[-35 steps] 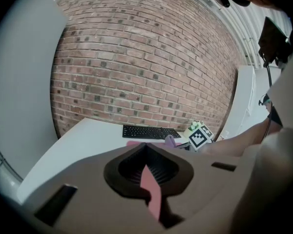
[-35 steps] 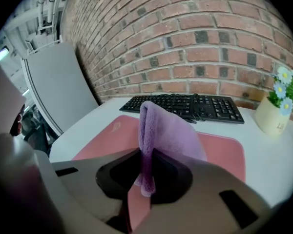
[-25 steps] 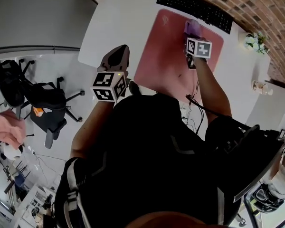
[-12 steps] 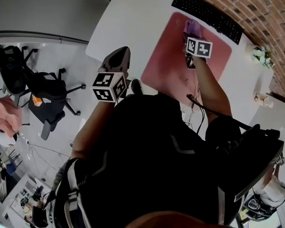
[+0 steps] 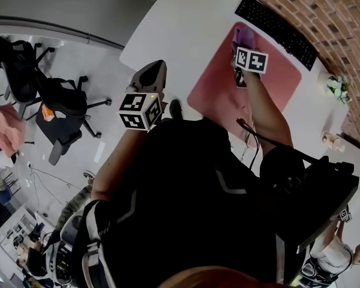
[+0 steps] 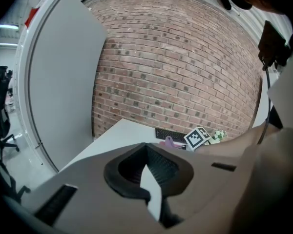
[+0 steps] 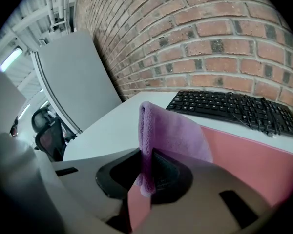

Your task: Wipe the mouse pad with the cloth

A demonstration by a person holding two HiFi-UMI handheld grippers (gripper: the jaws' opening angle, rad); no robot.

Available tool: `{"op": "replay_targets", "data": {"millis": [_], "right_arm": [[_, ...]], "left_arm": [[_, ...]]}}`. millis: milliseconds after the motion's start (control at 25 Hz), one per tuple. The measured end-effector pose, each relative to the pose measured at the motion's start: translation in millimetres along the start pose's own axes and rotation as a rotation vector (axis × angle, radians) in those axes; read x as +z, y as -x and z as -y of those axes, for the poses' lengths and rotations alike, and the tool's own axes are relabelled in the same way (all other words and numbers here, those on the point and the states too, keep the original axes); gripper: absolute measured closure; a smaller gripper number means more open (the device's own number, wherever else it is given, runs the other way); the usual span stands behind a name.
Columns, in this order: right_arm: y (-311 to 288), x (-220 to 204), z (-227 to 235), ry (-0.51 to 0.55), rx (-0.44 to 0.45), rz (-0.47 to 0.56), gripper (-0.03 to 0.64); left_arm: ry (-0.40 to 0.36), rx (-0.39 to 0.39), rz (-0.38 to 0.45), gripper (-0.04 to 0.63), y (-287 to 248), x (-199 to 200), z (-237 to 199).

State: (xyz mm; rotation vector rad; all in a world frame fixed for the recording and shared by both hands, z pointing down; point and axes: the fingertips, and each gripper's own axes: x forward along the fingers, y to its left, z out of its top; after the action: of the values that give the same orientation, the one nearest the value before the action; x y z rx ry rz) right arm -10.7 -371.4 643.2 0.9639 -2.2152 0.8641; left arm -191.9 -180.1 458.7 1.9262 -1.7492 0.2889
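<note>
A pink mouse pad (image 5: 270,77) lies on the white table (image 5: 186,23) in front of a black keyboard (image 5: 276,23). My right gripper (image 5: 242,45) is shut on a purple cloth (image 5: 246,35), at the pad's far left corner. In the right gripper view the cloth (image 7: 171,130) stands pinched between the jaws of the gripper (image 7: 145,152) and drapes onto the pad (image 7: 254,155). My left gripper (image 5: 158,63) hovers off the table's near edge, shut with nothing in it (image 6: 146,145).
A small plant (image 5: 336,87) and a little bottle (image 5: 330,140) stand at the table's right end. The brick wall (image 7: 224,38) runs behind the keyboard (image 7: 234,108). Office chairs (image 5: 54,110) stand on the floor to the left. A cable (image 5: 246,128) hangs by my right arm.
The cloth in my right gripper has slid left along the pad's far side, from near the middle to the left corner. The left gripper has kept its place.
</note>
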Motion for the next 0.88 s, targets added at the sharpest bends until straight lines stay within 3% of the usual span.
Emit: {"op": "replay_targets", "data": {"millis": [480,720,880], "right_arm": [[-19.4,8.9,-46.2,0.046,0.079,-0.001,0.563],[-5.2,32.0,-72.6,0.052,0.098,0.087,0.563],[25.9,49.4,-89.2,-0.006,0.101,0.175,0.563]], "left_arm": [[0.024,0.033,0.017,0.594,23.6,-5.7,-23.2],[0.036,0.029,0.04,0.594,33.8,-3.0,-39.0],[0.033,-0.016,0.084,0.594,29.1,13.6,-39.0]]}}
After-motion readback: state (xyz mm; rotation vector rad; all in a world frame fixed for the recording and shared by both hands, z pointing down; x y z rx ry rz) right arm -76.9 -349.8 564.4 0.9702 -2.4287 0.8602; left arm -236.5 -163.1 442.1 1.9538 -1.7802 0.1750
